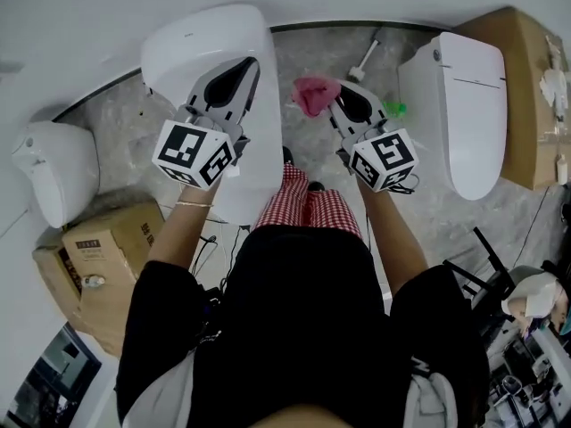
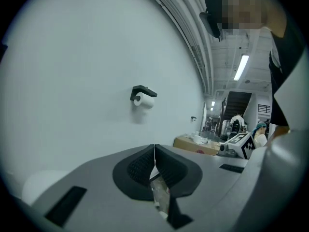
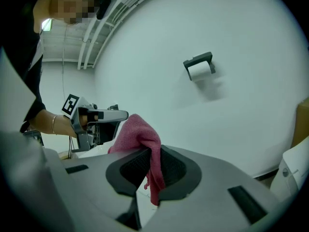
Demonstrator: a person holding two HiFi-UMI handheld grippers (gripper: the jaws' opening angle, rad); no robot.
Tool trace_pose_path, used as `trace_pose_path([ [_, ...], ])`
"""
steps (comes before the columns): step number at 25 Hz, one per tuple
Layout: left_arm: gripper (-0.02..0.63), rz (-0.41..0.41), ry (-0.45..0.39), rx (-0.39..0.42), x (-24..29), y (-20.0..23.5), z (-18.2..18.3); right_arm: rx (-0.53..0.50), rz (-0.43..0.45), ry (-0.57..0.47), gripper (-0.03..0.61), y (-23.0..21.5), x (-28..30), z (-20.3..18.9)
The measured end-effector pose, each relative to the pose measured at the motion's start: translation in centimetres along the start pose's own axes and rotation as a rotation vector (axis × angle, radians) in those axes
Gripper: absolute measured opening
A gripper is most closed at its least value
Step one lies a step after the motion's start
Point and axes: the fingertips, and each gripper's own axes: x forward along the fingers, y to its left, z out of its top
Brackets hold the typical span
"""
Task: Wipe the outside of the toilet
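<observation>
Cloth [image 3: 141,135] is clamped between the fingers of the right gripper [image 3: 152,167], beside the toilet [image 1: 210,38]; left gripper [image 2: 154,162] fingers are closed, empty. Seemingly only a fold is pinched, so it could be pulled free by rubbing.

Pink cloth [image 3: 140,134] in the closed right tool [image 3: 153,153], toilet-roll holder [image 3: 199,65] on wall [image 3: 231,28] beyond.

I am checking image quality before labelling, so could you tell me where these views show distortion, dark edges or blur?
Head view: even light, sharp, the toilet a washed-out white. Left gripper view: fisheye bending, black corners, the paper roll crisp. Right gripper view: same bending and corners, the pink cloth sharp.
</observation>
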Motion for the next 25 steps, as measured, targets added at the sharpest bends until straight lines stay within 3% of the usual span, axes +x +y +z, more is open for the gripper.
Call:
trace_pose_path([
  [3,0.011,0.027,0.004,-0.025,0.5,2.0,-1.8,0.007,-0.004,0.026,0.060,-0.6,2.7,-2.4],
  [11,0.011,0.212,-0.041,-0.223,2.0,8.0,-7.6,0.029,0.022,0.091,0.060,-4.3,10.9,-8.9],
  [14,0.011,0.258,-0.049,-0.236,3.3,9.0,-9.1,0.039,0.034,0.102,0.060,-5.9,13.6,-11.7],
  [18,0.011,0.269,-0.012,-0.196,4.6,10.0,-11.6,0.044,0.054,0.126,0.060,-6.4,16.9,-14.6],
  [25,0.011,0.302,0.024,-0.277,5.8,11.5,-15.5,-0.015,0.118,0.171,0.060,-6.3,21.3,-17.2],
])
